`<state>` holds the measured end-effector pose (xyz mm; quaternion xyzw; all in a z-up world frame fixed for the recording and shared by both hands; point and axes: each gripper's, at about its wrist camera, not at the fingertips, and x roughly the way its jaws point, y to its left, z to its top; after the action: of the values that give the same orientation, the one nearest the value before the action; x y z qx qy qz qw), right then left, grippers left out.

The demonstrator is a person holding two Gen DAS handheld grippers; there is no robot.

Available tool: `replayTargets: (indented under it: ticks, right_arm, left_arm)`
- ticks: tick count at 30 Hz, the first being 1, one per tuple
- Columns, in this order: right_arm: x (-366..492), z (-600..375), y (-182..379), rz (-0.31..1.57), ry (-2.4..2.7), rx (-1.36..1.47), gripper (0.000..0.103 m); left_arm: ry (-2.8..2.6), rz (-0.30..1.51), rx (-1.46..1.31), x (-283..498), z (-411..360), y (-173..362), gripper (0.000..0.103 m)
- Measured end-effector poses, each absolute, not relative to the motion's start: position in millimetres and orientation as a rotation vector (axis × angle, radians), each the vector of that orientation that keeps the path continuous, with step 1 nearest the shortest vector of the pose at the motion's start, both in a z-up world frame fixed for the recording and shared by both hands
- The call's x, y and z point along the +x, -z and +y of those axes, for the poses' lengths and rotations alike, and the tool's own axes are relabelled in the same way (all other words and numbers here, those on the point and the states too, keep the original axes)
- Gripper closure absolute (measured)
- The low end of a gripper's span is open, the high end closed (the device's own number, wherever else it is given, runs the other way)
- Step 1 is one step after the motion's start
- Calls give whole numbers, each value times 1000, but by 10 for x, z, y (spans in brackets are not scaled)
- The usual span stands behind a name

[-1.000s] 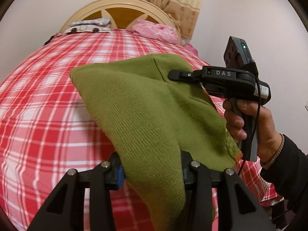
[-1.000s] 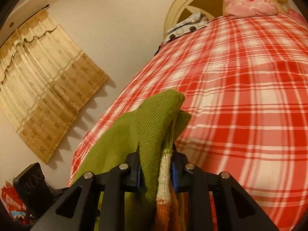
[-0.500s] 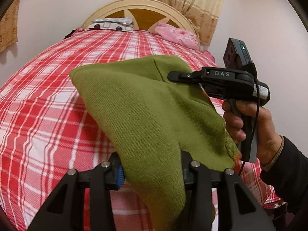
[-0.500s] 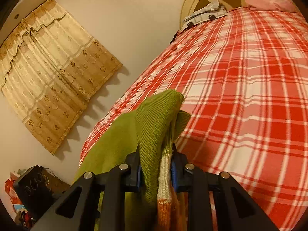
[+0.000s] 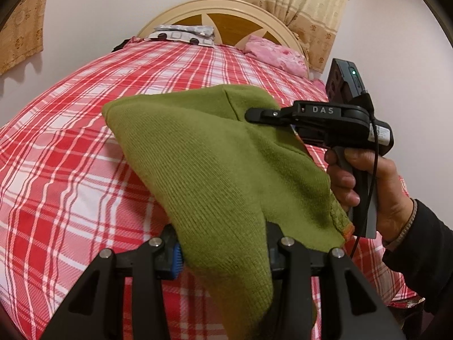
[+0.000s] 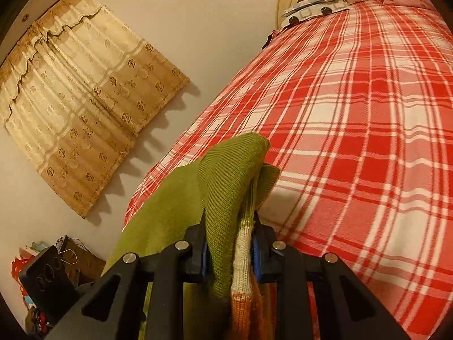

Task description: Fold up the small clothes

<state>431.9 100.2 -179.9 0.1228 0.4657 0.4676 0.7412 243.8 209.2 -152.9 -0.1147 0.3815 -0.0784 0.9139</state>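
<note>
while both grippers carry it over the bed (image 5: 70, 170) | item: green knit garment (image 5: 215, 164), aloft, stretched between left gripper (image 5: 223, 250) and right gripper (image 6: 230, 248) | jaws: both clenched on cloth | change: headboard (image 5: 254, 14) now nearer | status: unfolded, awaiting lay-down

The green knitted garment (image 5: 215, 164) hangs above the red-and-white checked bedspread (image 5: 70, 153), stretched between the left gripper (image 5: 223, 252) at its near end and the right gripper (image 5: 254, 114) at its far right corner. Behind it, at the head of the bed, a pink flowered pillow (image 5: 276, 55) lies on the right and a grey-and-white patterned cloth (image 5: 184, 32) on the left, both before the arched wooden headboard (image 5: 226, 14). A beige patterned curtain (image 6: 82, 104) hangs on the wall to the left of the bed.
</note>
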Motion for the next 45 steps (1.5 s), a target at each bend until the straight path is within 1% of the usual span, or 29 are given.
replayTargets:
  ticks: [12, 28, 30, 32, 34, 39, 41, 42, 43, 44, 45]
  right_arm:
    - [4307, 1308, 2040, 1077, -1028, 253, 80]
    - [4368, 1349, 2235, 1117, -1000, 240, 80]
    - [4366, 1354, 2254, 1119, -988, 227, 80]
    - [4358, 1363, 2269, 1119, -974, 204, 80]
    - [4350, 1358, 2283, 1113, -963, 181, 80]
    - [4305, 1399, 2247, 1085, -947, 106, 79]
    - [4303, 1399, 2254, 1083, -940, 88, 79]
    - [4310, 1394, 2262, 1088, -935, 86, 78]
    - [4320, 1373, 2261, 1089, -924, 84, 77]
    - [4319, 1366, 2250, 1082, -918, 77, 75]
    - [4315, 1361, 2233, 1073, -916, 69, 71]
  left_arm:
    - [144, 820, -268, 2380, 2287, 1759, 61]
    - [153, 808, -288, 2298, 2344, 1903, 59]
    - [154, 805, -288, 2300, 2345, 1903, 57]
    - [146, 800, -294, 2294, 2354, 1913, 50]
    - [136, 796, -296, 2286, 2349, 1918, 47]
    - [116, 795, -278, 2262, 2321, 1898, 42]
    - [108, 794, -260, 2240, 2314, 1856, 42]
    - [103, 794, -255, 2232, 2314, 1834, 41]
    - [95, 788, -249, 2210, 2316, 1794, 39]
    - [84, 771, -241, 2173, 2326, 1734, 34]
    - [77, 759, -238, 2156, 2335, 1703, 31]
